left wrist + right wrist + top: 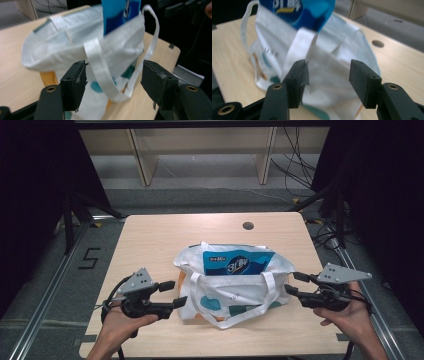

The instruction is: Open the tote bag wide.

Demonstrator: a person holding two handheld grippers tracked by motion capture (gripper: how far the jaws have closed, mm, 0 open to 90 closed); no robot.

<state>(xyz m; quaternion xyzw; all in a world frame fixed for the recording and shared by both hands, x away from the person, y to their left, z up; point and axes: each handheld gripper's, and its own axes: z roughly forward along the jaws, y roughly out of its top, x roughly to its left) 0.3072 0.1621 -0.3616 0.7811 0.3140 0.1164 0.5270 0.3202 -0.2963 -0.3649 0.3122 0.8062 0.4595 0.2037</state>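
— So where did you stand?

— You held the left gripper (175, 293) and right gripper (294, 284) released, flanking the white fabric tote bag (235, 292) on the pale wooden table (150, 240); the blue tissue pack (237, 262) sat inside.

— Next?

— Probably closing on the white strap handle (100, 67) looped between your left jaws.

We see a pale wooden table (150, 235) with a round cable hole (248, 225), ahead of both grippers. Beyond it stands a light wooden shelf frame (142, 162) on grey floor (200, 195), black cables (295, 165) trailing ahead and right. Dark curtains (35, 180) flank both sides; a "5" (89, 258) marks the floor leftward.
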